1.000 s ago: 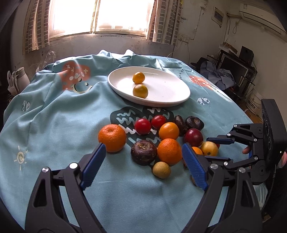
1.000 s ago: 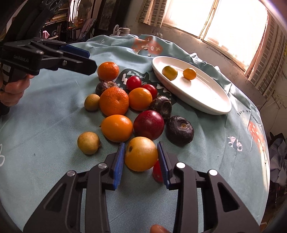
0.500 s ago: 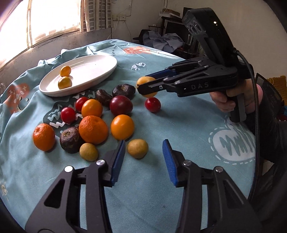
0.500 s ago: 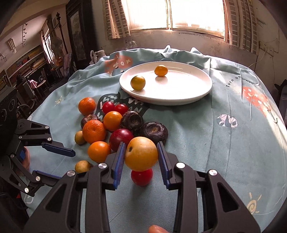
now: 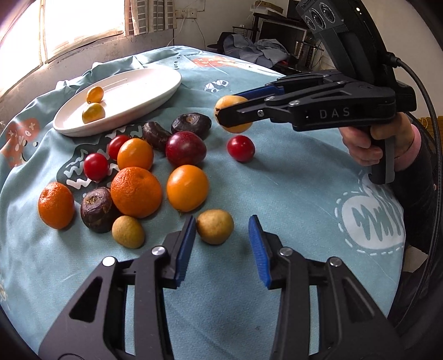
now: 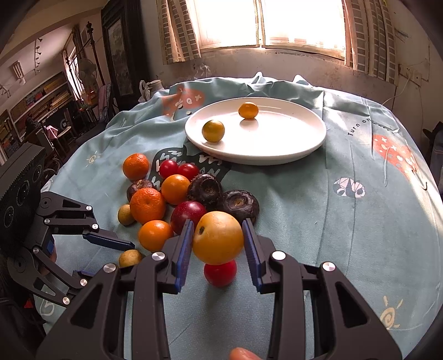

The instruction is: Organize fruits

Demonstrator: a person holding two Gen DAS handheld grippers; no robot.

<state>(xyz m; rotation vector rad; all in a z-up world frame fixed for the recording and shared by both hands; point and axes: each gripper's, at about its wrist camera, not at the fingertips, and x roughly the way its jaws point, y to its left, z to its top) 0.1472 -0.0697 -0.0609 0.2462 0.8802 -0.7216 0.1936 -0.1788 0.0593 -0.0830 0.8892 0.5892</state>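
My right gripper [image 6: 218, 243] is shut on a yellow-orange fruit [image 6: 218, 237] and holds it above a red cherry tomato [image 6: 220, 273]; it also shows in the left wrist view [image 5: 232, 114]. My left gripper [image 5: 221, 243] is open around a small tan fruit [image 5: 215, 226] on the cloth, with its left pad touching it. A white plate [image 6: 290, 149] at the back holds two yellow fruits [image 6: 213, 130]. A cluster of oranges [image 5: 136, 191], red tomatoes [image 5: 95, 166], a dark red plum [image 5: 186, 148] and dark purple fruits [image 5: 191, 125] lies between.
The table is covered by a light blue patterned cloth [image 6: 360, 221]. A window [image 6: 263, 22] is behind the plate. Shelves and furniture [image 6: 41, 105] stand at the left in the right wrist view. A second tan fruit [image 5: 128, 231] lies left of my left gripper.
My right gripper has lifted the yellow-orange fruit off the cloth. My left gripper has swung round, narrowed, and come down around the small tan fruit.
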